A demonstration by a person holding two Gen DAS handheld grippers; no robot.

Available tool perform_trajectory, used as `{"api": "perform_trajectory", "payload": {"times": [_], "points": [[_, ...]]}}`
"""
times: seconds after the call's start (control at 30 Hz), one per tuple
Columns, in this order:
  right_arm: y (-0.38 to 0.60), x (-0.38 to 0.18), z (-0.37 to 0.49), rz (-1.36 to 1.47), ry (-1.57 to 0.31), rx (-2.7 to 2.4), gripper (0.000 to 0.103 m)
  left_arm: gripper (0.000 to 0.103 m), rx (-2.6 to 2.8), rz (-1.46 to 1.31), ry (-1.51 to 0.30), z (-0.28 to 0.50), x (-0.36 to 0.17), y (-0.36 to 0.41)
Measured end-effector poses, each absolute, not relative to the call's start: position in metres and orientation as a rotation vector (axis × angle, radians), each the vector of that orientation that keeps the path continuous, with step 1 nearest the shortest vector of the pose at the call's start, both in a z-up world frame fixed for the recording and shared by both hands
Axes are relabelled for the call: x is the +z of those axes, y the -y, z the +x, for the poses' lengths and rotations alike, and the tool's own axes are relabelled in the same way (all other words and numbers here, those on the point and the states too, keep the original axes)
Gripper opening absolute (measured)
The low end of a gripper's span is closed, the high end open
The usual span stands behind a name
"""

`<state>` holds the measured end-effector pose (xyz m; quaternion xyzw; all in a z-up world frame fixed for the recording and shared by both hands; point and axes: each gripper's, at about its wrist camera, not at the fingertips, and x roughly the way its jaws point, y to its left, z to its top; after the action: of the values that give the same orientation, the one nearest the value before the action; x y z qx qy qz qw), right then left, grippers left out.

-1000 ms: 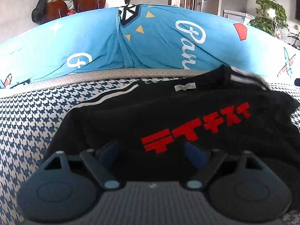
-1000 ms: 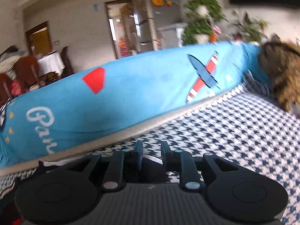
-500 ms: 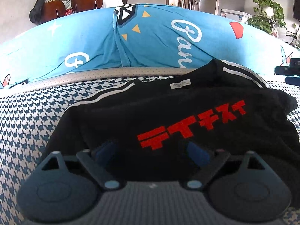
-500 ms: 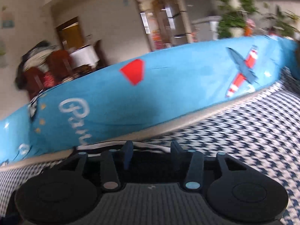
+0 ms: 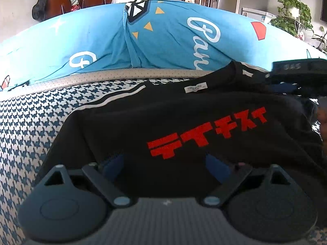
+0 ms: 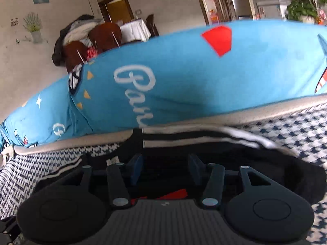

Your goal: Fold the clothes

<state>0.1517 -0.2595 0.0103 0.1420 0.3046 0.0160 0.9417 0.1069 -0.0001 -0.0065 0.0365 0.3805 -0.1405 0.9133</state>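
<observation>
Currently the black T-shirt (image 5: 184, 122) lies partly folded on the houndstooth sofa seat (image 5: 30, 122), near its rear edge below the blue cushion (image 5: 163, 40). Left gripper (image 5: 163, 163): jaws wide apart over the red print, holding nothing. Right gripper (image 6: 165, 169): jaws have just been opening, half apart above the striped sleeve (image 6: 194, 138), nothing clamped. Further folds appear outstanding.
</observation>
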Motion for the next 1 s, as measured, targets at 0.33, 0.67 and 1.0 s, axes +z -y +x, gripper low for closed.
{"api": "perform_trajectory", "payload": {"times": [0.33,0.67,1.0], "points": [[0.267,0.0,0.164,0.388,-0.416,-0.172,0.05,0.095,-0.297,0.059,-0.803,0.109,-0.007,0.001],[0.285,0.009,0.154,0.358,-0.524,-0.213,0.051,0.095,-0.316,0.037,-0.781,0.105,0.002,-0.001],[0.33,0.013,0.144,0.286,-0.495,-0.241,0.078,0.096,-0.329,0.046,-0.775,0.101,0.003,0.002]]}}
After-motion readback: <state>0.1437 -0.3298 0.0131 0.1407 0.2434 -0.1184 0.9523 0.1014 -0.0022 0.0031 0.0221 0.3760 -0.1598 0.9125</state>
